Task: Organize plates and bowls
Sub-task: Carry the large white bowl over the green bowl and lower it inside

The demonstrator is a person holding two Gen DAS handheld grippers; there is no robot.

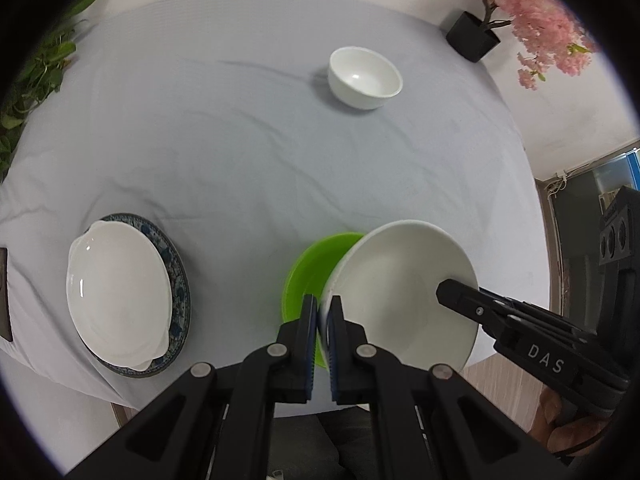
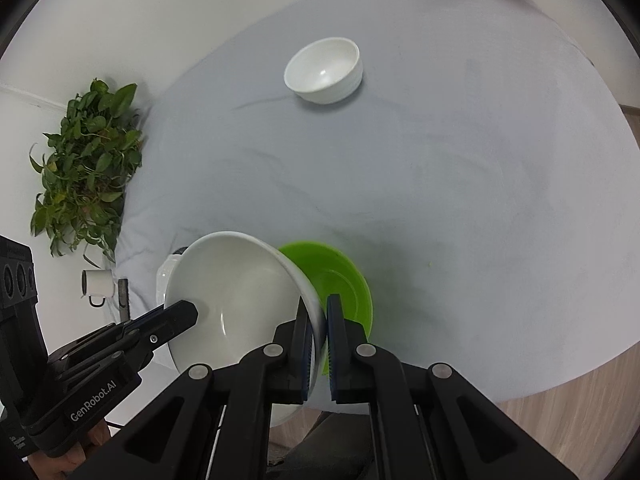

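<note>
Both grippers (image 1: 322, 312) (image 2: 319, 318) pinch white bowl (image 1: 400, 292) rim.

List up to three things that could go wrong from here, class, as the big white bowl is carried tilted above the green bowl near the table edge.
1. The large white bowl is pinched only at opposite rim points by the left tool and right tool; it could slip or twist.
2. Lowered tilted, it may knock the green bowl.
3. Both sit near the table edge, so a nudge might send one off.

Both grippers (image 1: 323, 312) (image 2: 318, 314) downward, jaws clamped
</note>
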